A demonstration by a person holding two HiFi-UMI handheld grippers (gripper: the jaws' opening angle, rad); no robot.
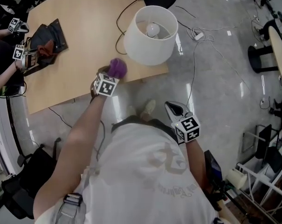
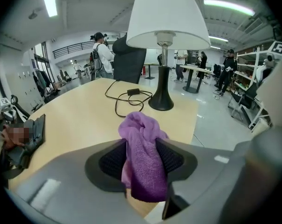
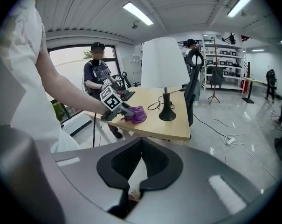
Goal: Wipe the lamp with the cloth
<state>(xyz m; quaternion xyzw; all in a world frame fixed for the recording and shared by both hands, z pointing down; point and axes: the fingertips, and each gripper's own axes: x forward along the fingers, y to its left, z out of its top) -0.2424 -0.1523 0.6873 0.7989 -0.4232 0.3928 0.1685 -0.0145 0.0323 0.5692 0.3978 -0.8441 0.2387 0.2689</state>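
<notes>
Quick status from us — the left gripper (image 2: 141, 148) has its fingers fairly wide with the purple cloth (image 2: 141, 132) wadded between them and both pads (image 2: 113, 160) against it. The wad sits low on the desk (image 1: 80, 22) near the front edge, short of the lamp (image 1: 147, 50) and not touching it. The right gripper (image 3: 141, 148) hangs out past the desk, fingers closed on nothing.

The cloth is soft, light and floppy (basically zero resistance), so we'd hold the bunched middle with a fat lump poking out front for wiping. The lamp looks like the touchy one — thin shade (image 2: 166, 17), slim stem (image 2: 164, 55), small base (image 2: 161, 101), cord (image 2: 124, 99) trailing. We reckon light strokes, maybe steadying the stem.
</notes>
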